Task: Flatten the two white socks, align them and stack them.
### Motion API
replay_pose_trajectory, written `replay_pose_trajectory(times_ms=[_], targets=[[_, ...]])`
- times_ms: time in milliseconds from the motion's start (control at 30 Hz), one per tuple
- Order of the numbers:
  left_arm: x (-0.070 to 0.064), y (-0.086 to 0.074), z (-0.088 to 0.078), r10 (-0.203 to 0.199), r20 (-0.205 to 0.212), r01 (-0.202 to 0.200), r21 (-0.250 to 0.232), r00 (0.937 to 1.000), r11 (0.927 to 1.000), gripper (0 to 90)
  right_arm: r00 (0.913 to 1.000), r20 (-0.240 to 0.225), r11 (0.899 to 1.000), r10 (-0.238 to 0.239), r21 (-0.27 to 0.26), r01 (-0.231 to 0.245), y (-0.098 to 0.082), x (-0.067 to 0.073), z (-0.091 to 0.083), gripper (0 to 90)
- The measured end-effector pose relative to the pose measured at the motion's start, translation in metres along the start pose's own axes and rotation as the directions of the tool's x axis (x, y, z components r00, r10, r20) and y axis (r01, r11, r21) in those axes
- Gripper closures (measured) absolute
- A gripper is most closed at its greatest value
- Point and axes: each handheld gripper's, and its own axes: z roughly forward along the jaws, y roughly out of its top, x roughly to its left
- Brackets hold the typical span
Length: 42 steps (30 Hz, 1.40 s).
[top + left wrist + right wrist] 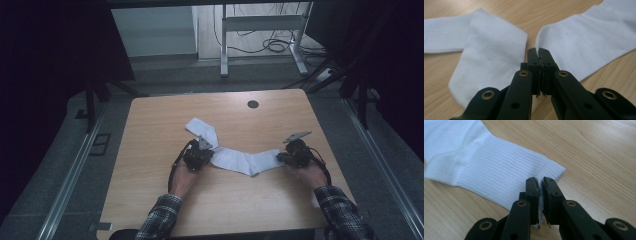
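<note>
Wood desk (150,150), frame centre. My left tool (199,156) and right tool (295,153) each pinch sock (245,162) ends. Likely stretching flat; next, lift evenly.

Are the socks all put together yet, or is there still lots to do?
Not yet. Done: each end of the near sock is pinched, its toe end by the left hand-held gripper and its ribbed cuff by the right hand-held gripper. In hand: that sock is stretched between them on the table. Left, probably: the other sock lies apart behind it, so pairing or folding hasn't happened.
</note>
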Motion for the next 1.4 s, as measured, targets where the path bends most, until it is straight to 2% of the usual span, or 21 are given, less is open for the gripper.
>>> replay_pose_trajectory(times_ms=[167, 333, 467, 600, 900, 1067, 1200, 1400], targets=[[0.000, 0.004, -0.021, -0.004, 0.021, 0.005, -0.031, 0.9998, 0.9995, 88.3, 0.9999, -0.011, 0.999, -0.002, -0.040, 0.001, -0.003, 0.003, -0.014, 82.3], [-0.004, 0.000, -0.040, -0.007, 0.029, 0.008, -0.050, 0.9996, 0.9987, 88.3, 0.9996, -0.030, 0.997, -0.002, -0.081, -0.001, -0.004, 0.008, -0.026, 82.3], [-0.007, -0.005, -0.052, 0.003, 0.028, -0.002, -0.036, 0.9996, 0.9993, 88.3, 0.9982, -0.056, 0.994, -0.022, -0.111, 0.016, -0.003, 0.016, -0.035, 82.2], [-0.010, -0.010, -0.059, -0.006, 0.042, 0.007, -0.033, 0.9991, 0.9994, 88.2, 0.9963, -0.070, 0.992, -0.049, -0.116, 0.041, -0.004, 0.027, -0.040, 82.1], [-0.017, -0.027, -0.074, -0.011, 0.059, 0.011, 0.000, 0.9982, 0.9999, 88.2, 0.9921, -0.104, 0.990, -0.069, -0.130, 0.055, -0.011, 0.042, -0.052, 82.0], [-0.022, -0.039, -0.088, -0.013, 0.060, 0.012, 0.021, 0.9981, 0.9997, 88.2, 0.9884, -0.124, 0.990, -0.088, -0.121, 0.073, -0.016, 0.051, -0.053, 82.0], [-0.020, -0.050, -0.097, -0.031, 0.058, 0.029, 0.033, 0.9978, 0.9990, 88.2, 0.9854, -0.140, 0.991, -0.097, -0.102, 0.083, -0.016, 0.057, -0.049, 81.8], [-0.016, -0.060, -0.095, -0.067, 0.055, 0.063, 0.074, 0.9962, 0.9952, 88.0, 0.9795, -0.146, 0.990, -0.138, -0.055, 0.132, -0.014, 0.067, -0.035, 81.0]])
